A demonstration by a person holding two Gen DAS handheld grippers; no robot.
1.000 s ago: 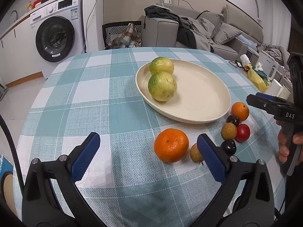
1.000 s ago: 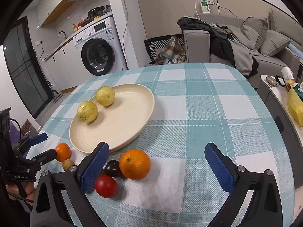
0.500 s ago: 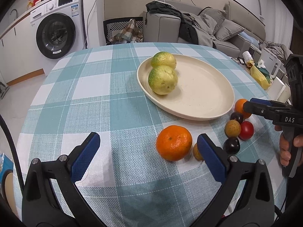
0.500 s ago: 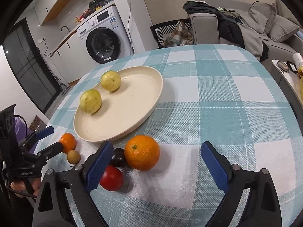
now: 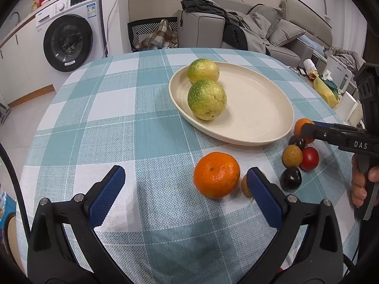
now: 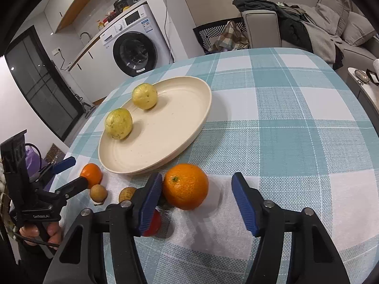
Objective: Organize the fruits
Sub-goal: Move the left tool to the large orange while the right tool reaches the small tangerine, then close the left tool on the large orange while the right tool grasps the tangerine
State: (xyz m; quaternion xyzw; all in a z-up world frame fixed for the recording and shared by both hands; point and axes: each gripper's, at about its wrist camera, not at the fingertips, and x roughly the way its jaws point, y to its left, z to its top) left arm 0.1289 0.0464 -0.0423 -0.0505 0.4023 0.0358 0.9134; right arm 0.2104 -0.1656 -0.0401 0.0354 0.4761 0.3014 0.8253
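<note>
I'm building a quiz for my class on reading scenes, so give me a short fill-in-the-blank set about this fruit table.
1. The cream plate holds ___ yellow-green fruits.
2. The large orange in front of the right gripper rests on the ___, not on the plate.
3. The tablecloth has a ___ pattern in teal and white.
4. The appliance behind the table is a ___ machine.

Missing words: two; tablecloth; checked; washing

Left gripper: I hold it tilted down, jaws spread wide, nothing between the blue pads.
Right gripper: tilted down, jaws closing, pads not pressing anything yet.
Right hand: fingers wrapped on the handle.
Left hand: gripping its handle low.
</note>
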